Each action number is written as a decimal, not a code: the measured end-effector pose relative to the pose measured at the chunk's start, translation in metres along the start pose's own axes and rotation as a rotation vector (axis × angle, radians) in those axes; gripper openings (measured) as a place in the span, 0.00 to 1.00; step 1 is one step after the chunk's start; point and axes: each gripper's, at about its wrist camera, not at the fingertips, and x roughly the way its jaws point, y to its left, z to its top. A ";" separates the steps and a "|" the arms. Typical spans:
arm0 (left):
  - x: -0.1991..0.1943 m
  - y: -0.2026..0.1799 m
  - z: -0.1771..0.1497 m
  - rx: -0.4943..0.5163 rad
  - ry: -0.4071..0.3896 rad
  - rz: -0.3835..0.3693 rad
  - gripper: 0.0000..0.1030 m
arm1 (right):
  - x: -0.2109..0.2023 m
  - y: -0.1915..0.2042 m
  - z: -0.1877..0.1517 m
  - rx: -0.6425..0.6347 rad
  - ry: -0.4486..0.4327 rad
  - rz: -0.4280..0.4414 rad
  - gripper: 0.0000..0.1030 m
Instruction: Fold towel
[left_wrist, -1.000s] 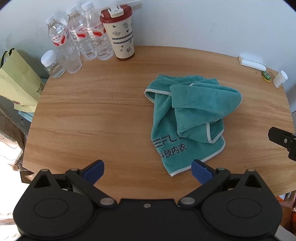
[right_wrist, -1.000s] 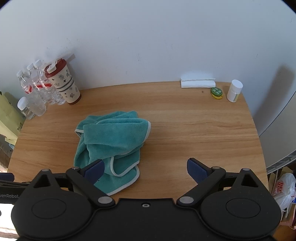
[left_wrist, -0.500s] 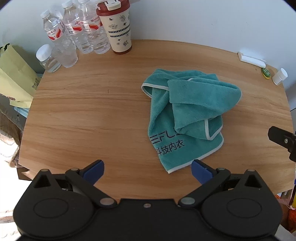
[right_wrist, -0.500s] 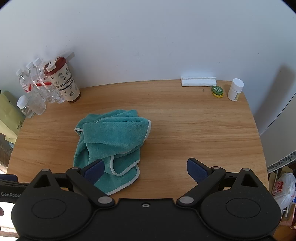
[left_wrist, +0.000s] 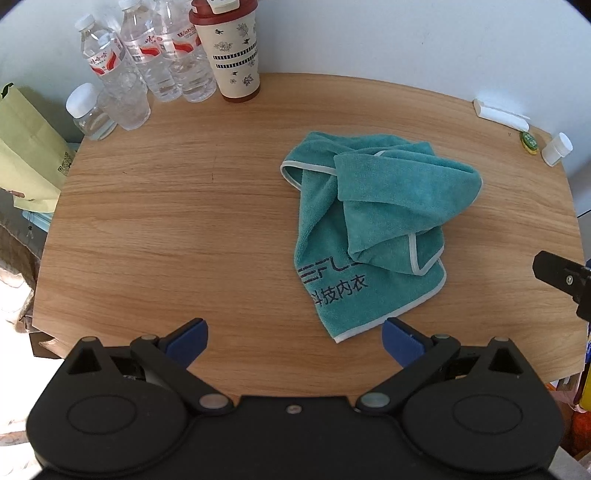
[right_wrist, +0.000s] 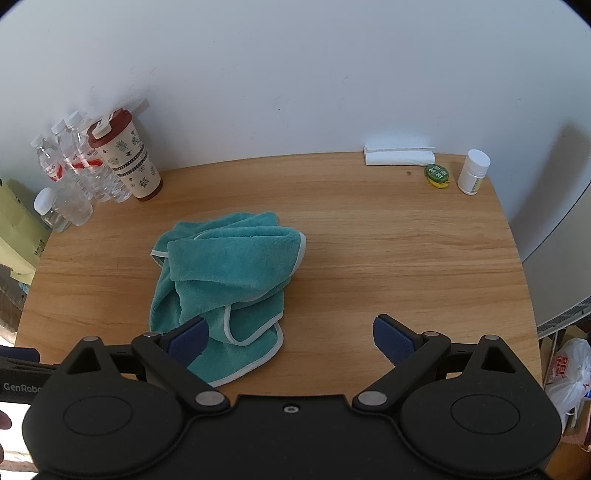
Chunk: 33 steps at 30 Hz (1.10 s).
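**Basically nothing folded yet**

Left wrist view: the teal towel (left_wrist: 373, 229) lies crumpled right of centre on the table (left_wrist: 166, 221). The left gripper (left_wrist: 293, 332) hangs wide open over the near edge, holding nothing.

Right wrist view: the right gripper (right_wrist: 290, 334) is spread open and empty too, with the towel (right_wrist: 225, 280) bunched near-left. I'd say the whole fold is left to do.

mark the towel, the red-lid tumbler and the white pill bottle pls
teal towel (left_wrist: 402, 184): left wrist view, on the top folded layer.
red-lidded tumbler (left_wrist: 236, 62): left wrist view, on its patterned cream body.
white pill bottle (right_wrist: 472, 177): right wrist view, on its body below the cap.
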 end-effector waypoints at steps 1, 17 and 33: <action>0.001 0.001 0.001 0.004 0.000 -0.007 1.00 | 0.000 0.000 0.000 0.003 0.000 -0.002 0.96; 0.030 -0.012 0.012 0.202 -0.103 -0.072 1.00 | 0.012 -0.008 0.010 -0.055 -0.129 0.011 0.95; 0.080 0.001 -0.013 0.385 -0.118 -0.144 1.00 | 0.036 0.021 0.025 -0.139 -0.127 0.025 0.81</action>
